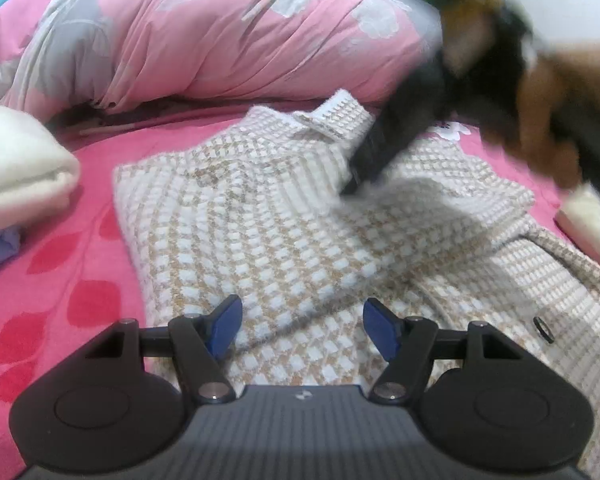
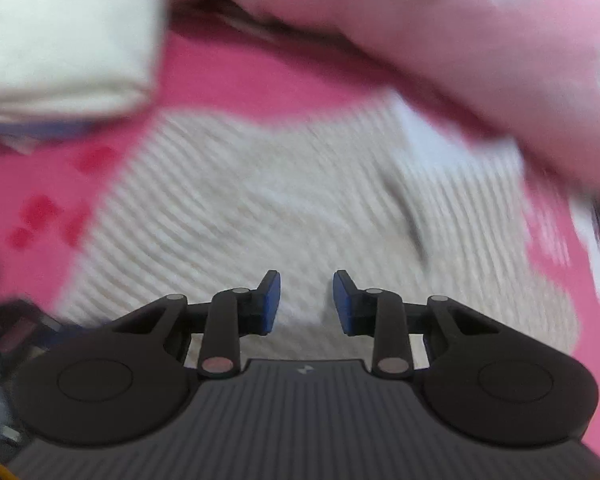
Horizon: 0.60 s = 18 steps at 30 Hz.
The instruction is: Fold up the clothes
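Note:
A beige-and-white checked knit garment (image 1: 260, 232) lies spread on the pink bedsheet (image 1: 60, 300), with one part folded over its middle. At the bottom of the left wrist view my left gripper (image 1: 302, 324) stands open just above the garment's near fold, its blue pads wide apart. My right gripper (image 1: 360, 176), blurred and held by a hand (image 1: 540, 100), points down onto the folded part near the collar. In the right wrist view the right gripper (image 2: 306, 300) hangs over the garment (image 2: 260, 200), its pads apart with nothing between them.
A rumpled pink floral quilt (image 1: 220, 32) lies along the far side of the bed. A folded white cloth (image 1: 16, 160) sits at the left on top of a lilac item, and shows in the right wrist view as the white cloth (image 2: 60, 40). Another pale item (image 1: 592, 216) lies at the right edge.

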Tool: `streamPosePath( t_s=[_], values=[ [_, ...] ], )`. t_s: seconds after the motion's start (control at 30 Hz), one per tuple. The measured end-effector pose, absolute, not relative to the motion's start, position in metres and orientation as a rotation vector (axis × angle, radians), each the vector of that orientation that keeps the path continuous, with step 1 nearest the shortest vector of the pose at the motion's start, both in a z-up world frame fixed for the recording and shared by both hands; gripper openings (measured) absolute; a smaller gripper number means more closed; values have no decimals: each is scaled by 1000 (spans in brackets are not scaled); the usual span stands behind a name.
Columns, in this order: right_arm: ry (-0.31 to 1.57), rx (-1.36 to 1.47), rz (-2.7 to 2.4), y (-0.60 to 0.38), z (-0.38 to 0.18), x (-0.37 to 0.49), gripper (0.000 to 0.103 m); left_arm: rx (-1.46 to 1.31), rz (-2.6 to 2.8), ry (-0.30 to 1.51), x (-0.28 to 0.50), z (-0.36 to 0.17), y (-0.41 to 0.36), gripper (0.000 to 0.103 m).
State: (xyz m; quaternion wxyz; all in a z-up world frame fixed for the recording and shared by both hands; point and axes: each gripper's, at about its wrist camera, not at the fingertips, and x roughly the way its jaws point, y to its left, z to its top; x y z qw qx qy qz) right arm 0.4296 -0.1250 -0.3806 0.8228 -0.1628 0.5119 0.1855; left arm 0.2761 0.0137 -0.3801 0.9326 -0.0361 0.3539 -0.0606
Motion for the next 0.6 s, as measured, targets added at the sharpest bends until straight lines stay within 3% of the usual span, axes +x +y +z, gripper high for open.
streamPosePath(
  t_s=[0.1, 0.3, 0.47, 0.6],
  values=[
    [1105, -351, 364, -127, -399, 429, 29, -57, -128, 725, 275, -380, 13, 68],
    [1061, -270, 311, -162, -358, 416, 26, -71, -127, 741, 279, -380, 15, 68],
    [1169, -125, 110, -216, -391, 424, 26, -61, -128, 743, 278, -380, 13, 67],
    [1122, 1, 71, -229, -403, 416, 28, -71, -115, 752, 279, -379, 13, 67]
  ],
)
